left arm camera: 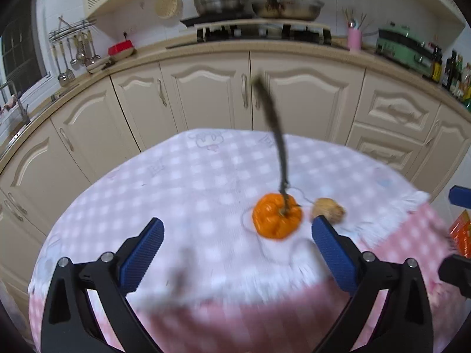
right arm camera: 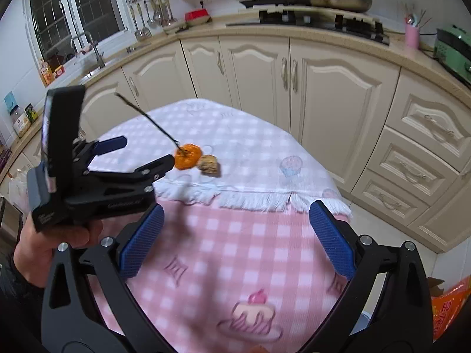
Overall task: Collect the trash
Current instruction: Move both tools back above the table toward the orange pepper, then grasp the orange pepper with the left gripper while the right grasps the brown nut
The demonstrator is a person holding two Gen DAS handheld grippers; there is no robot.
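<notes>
An orange pumpkin-shaped piece [left arm camera: 277, 220] with a long dark stem [left arm camera: 272, 126] sticking up lies on the pink-and-white checked tablecloth [left arm camera: 176, 176]. A crumpled brown lump [left arm camera: 328, 209] lies just right of it. My left gripper [left arm camera: 237, 253] is open and empty, above the table's near edge, the orange piece ahead between its fingers. In the right wrist view the left gripper [right arm camera: 144, 150] shows from the side, its tip close to the orange piece [right arm camera: 188, 156] and the brown lump [right arm camera: 209, 164]. My right gripper [right arm camera: 235, 238] is open and empty, over the near tablecloth.
Cream kitchen cabinets [left arm camera: 206, 94] and a counter with a stove and pots [left arm camera: 259, 8] stand behind the table. An orange bag [right arm camera: 450, 306] lies at the lower right, off the table; it also shows in the left wrist view [left arm camera: 460, 232]. A sink [right arm camera: 85, 56] is at the left.
</notes>
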